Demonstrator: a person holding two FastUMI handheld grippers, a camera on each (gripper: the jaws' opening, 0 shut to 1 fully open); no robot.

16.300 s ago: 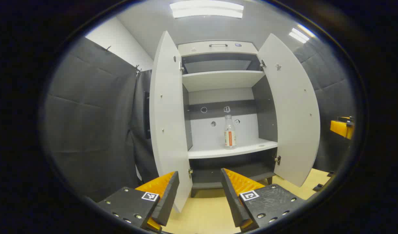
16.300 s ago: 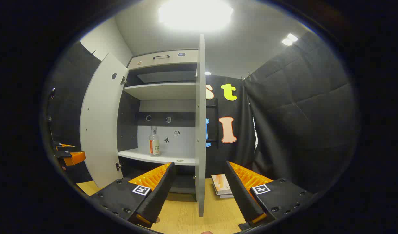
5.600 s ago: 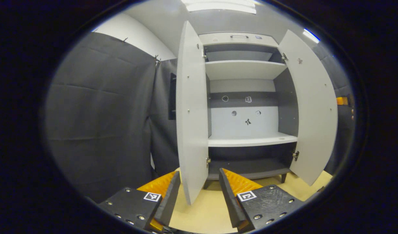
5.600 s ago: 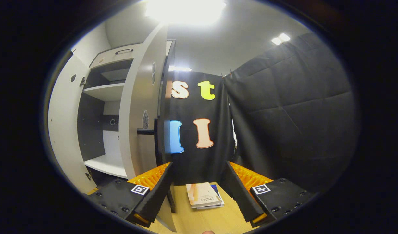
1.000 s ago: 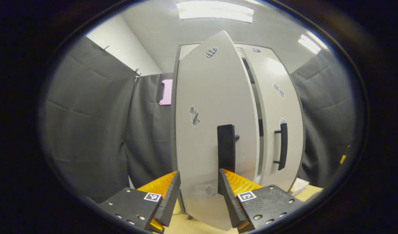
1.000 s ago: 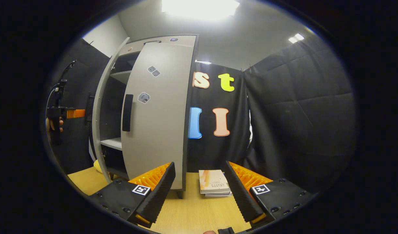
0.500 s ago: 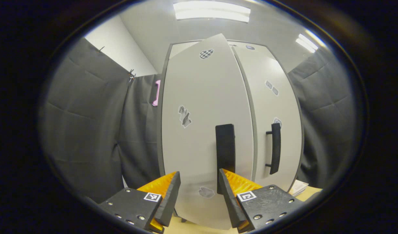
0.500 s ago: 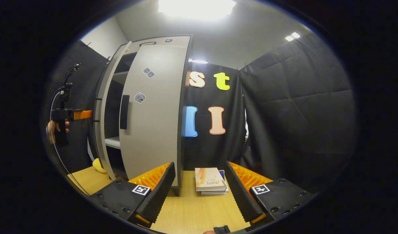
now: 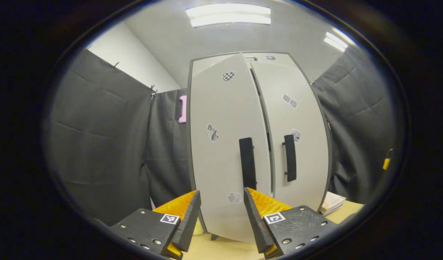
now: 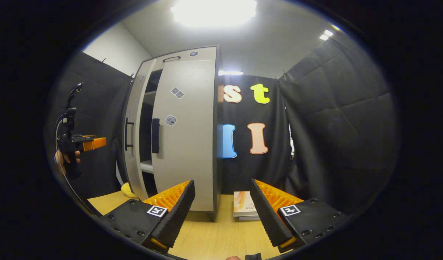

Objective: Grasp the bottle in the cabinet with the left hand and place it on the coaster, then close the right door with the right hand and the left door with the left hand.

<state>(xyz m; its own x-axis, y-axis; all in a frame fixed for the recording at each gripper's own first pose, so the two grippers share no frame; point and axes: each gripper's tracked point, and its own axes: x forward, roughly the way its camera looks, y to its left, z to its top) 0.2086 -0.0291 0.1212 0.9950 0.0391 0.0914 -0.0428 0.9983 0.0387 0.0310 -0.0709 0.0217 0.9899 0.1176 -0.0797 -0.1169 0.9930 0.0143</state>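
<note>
The grey cabinet faces me in the left gripper view. Its right door lies shut, and the left door stands a narrow crack ajar, with a dark slit between the two. Each door carries a black handle, the left handle and the right handle. My left gripper is open and empty just before the left door. From the side, the left gripper sits in a hand, a little apart from the left door. My right gripper hangs open over the wooden table, off the right door.
A small stack of books lies on the table right of the cabinet, also books in the left gripper view. A yellow thing rests on the table by the cabinet's left foot. Black cloth walls close in the booth.
The left door has swung further toward shut, leaving only a narrow slit. My left gripper has drawn back from the door. The right gripper has barely moved.
</note>
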